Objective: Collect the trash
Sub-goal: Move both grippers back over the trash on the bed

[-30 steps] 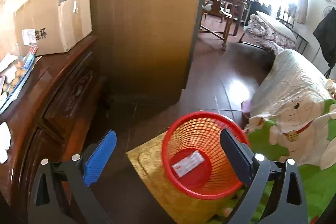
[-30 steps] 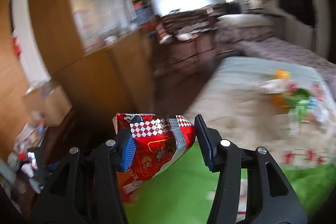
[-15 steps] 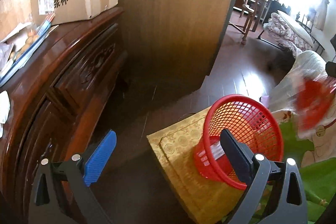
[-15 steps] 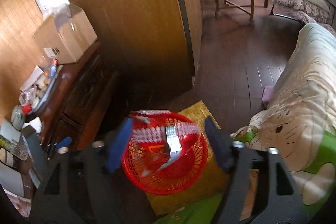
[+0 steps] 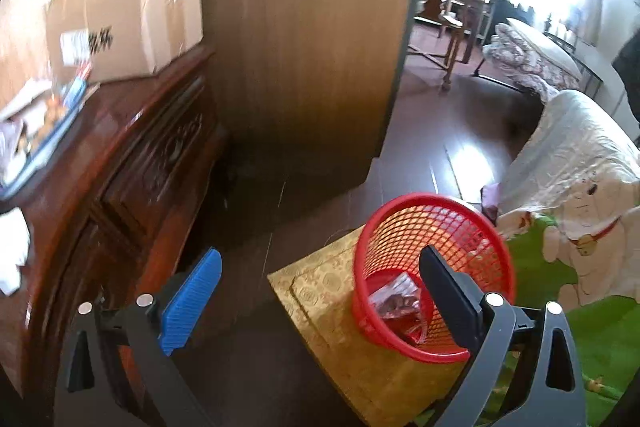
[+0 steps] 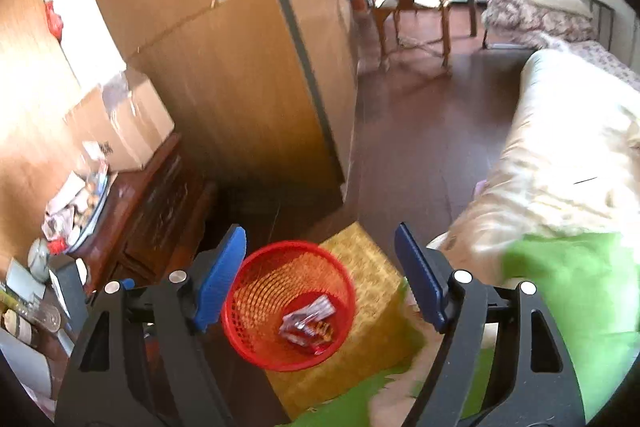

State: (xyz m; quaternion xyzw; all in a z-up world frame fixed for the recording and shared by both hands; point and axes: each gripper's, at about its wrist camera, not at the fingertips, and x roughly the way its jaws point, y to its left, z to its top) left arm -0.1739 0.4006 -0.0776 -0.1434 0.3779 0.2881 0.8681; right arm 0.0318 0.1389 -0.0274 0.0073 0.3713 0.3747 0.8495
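A red mesh basket [image 5: 432, 227] stands on a gold box [image 5: 324, 287]. It also shows in the right wrist view [image 6: 256, 291]. A red snack wrapper [image 6: 308, 323] lies in the basket's bottom, and it shows in the left wrist view [image 5: 396, 299] too. My right gripper [image 6: 320, 279] is open and empty, held above the basket. My left gripper [image 5: 320, 291] is open and empty, low beside the basket, with its right finger in front of the basket's rim.
A dark carved wooden cabinet [image 5: 120, 167] stands to the left with a cardboard box [image 5: 120, 19] on top. A tall wooden partition [image 5: 304, 39] is behind. A sofa with a cat-print cover [image 5: 580, 187] and a green cover [image 6: 580, 291] is at the right.
My right gripper opened over the basket and the red snack wrapper dropped into it. The right gripper then rose away. The left gripper shifted slightly beside the basket.
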